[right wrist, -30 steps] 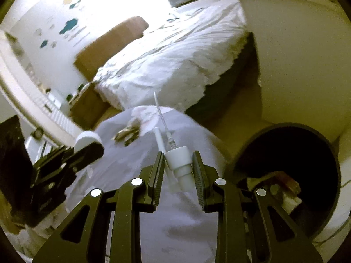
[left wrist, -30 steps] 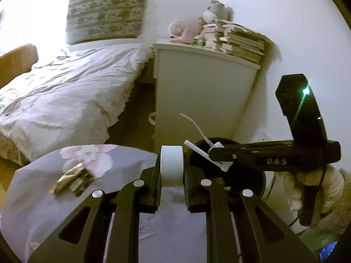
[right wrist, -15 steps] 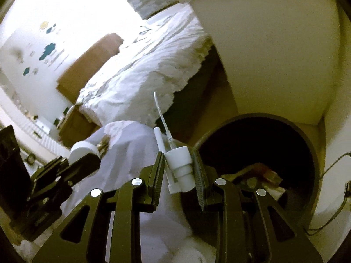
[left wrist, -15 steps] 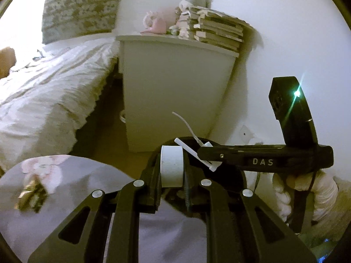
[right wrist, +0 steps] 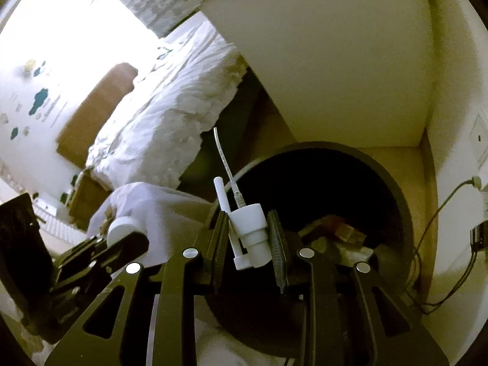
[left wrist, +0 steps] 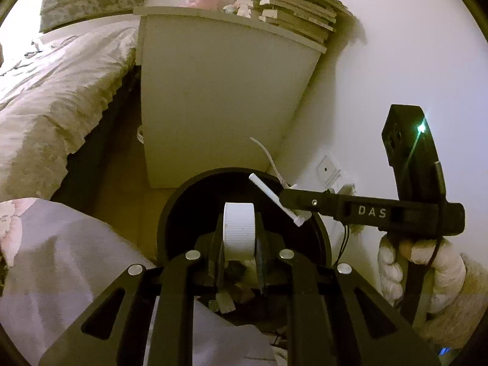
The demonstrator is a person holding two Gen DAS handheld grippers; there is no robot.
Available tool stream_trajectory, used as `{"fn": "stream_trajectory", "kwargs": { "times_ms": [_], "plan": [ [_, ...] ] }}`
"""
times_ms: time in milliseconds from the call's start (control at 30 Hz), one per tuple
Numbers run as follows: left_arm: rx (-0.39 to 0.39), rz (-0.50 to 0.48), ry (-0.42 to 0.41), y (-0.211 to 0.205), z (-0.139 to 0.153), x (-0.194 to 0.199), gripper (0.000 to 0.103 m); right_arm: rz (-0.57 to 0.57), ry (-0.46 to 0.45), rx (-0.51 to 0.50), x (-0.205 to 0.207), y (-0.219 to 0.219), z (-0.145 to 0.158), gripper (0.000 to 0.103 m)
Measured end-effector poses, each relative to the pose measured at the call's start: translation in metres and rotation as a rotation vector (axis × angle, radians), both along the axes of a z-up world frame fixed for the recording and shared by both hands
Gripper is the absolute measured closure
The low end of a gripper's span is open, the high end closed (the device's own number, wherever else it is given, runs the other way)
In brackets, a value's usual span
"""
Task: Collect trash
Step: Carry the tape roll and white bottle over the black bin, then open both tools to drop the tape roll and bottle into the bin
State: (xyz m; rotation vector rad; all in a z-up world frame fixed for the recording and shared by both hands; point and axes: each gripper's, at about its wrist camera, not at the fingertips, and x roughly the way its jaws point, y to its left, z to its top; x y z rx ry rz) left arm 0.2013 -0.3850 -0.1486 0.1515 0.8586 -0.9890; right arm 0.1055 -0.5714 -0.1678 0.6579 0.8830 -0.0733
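- Trash is being carried in both hands, two pieces in all: one white ribbed cap (left wrist: 238, 228) and one white pump-sprayer head (right wrist: 248, 233) with its thin dip tube sticking up.
- Left hand-held gripper (left wrist: 238, 263) is clamping the cap narrowly between its pads, edge-on, so the flat faces are taking the squeeze.
- Right hand-held gripper (right wrist: 248, 244) is pinching the sprayer head by its collar, jaws a little wider apart, the tube pointing away from the fingers so it is clear of them.
- Both are tilting downward over one round dark bin (right wrist: 381, 167), apparently so each piece can fall straight in once let go; neither is released yet.
- Bin is already holding several scraps, too dim to count.
- Around it are sitting one white bedside cabinet (left wrist: 219, 91) with one stack of books (left wrist: 292, 15) on top, one bed (right wrist: 170, 106), and a lilac floral cloth (left wrist: 61, 259) beside the bin.
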Motion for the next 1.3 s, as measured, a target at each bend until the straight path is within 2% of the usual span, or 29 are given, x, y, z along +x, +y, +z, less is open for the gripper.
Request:
{"fn": "stream_trajectory", "kwargs": {
  "times_ms": [267, 833, 867, 900, 933, 967, 1000, 1033, 1300],
  "plan": [
    [0.020, -0.017, -0.008, -0.012, -0.001, -0.005, 0.085, -0.032, 0.012, 0.014, -0.009, -0.013, -0.011, 0.076],
    [0.026, -0.058, -0.073, -0.032, 0.011, -0.018, 0.083, -0.090, 0.043, -0.006, -0.017, -0.019, -0.012, 0.075],
    [0.029, -0.057, -0.077, -0.031, 0.012, -0.018, 0.080, -0.096, 0.051, -0.005, -0.016, -0.019, -0.013, 0.075],
    [0.032, -0.054, -0.080, -0.031, 0.012, -0.018, 0.067, -0.100, 0.057, -0.002, -0.016, -0.019, -0.014, 0.073],
    [0.034, -0.047, -0.086, -0.029, 0.013, -0.019, 0.058, -0.110, 0.058, 0.005, -0.017, -0.019, -0.014, 0.056],
    [0.031, -0.035, -0.094, -0.026, 0.015, -0.019, 0.039, -0.120, 0.052, 0.009, -0.019, -0.019, -0.013, 0.041],
    [0.022, -0.020, -0.106, -0.023, 0.017, -0.019, 0.029, -0.131, 0.041, 0.011, -0.021, -0.018, -0.011, 0.037],
    [0.017, -0.009, -0.112, -0.020, 0.018, -0.019, 0.027, -0.130, 0.037, 0.009, -0.021, -0.015, -0.010, 0.034],
    [0.007, 0.071, -0.126, 0.023, 0.026, -0.006, 0.021, -0.053, 0.030, -0.018, -0.005, 0.013, 0.004, 0.034]
  ]
}}
